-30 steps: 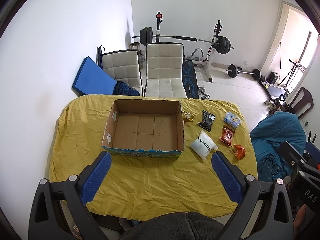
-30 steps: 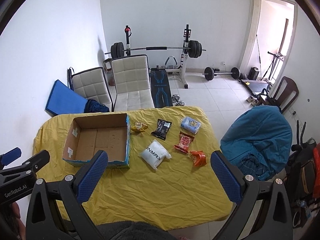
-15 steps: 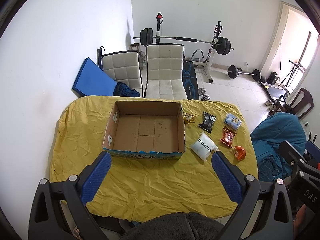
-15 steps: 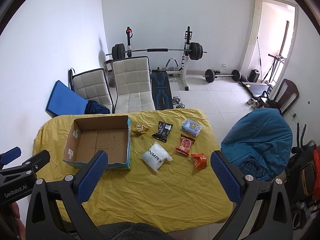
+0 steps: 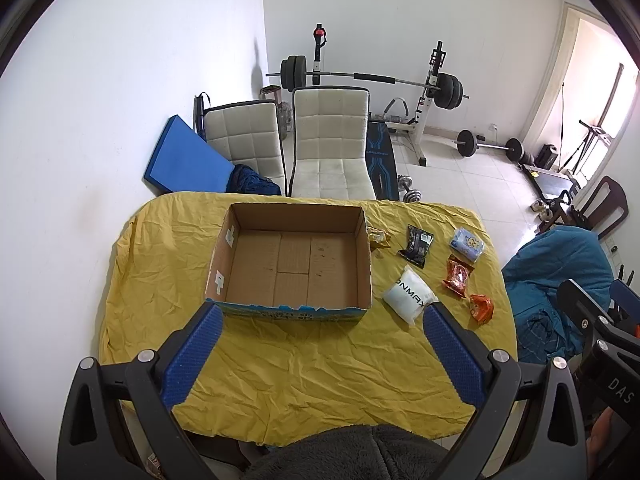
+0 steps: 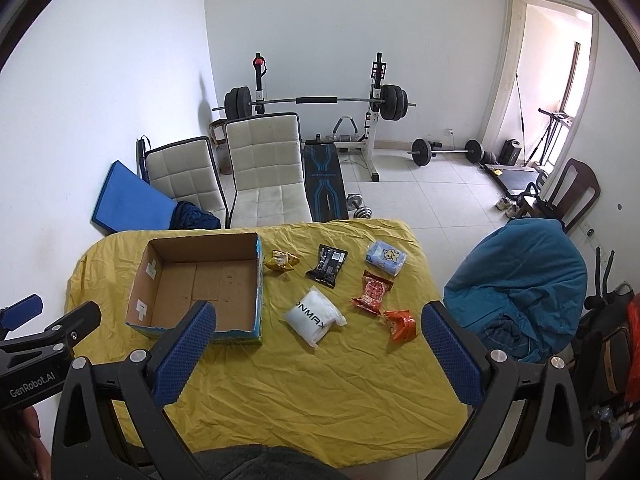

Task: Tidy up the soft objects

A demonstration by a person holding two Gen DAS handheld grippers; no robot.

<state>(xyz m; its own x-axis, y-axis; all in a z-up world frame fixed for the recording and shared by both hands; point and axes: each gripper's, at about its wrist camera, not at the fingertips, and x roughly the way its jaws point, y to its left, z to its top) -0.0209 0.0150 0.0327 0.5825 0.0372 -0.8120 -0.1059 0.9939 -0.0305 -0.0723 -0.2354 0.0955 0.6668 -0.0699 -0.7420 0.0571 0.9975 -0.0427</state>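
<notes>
One cardboard box (image 5: 292, 260) stands empty on the yellow worktop (image 5: 312, 364); six soft packets, including a white pouch (image 6: 314, 316), lie beside it. Left gripper (image 5: 320, 344) and right gripper (image 6: 318, 340) hover, jaws spread.

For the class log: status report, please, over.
Left gripper open, empty. Right gripper open, empty. Cardboard box empty; six packets beside it on yellow cloth. Nothing blocking.

Both wrist views high, facing down – share table (image 5: 280, 380), box (image 6: 200, 280)
</notes>
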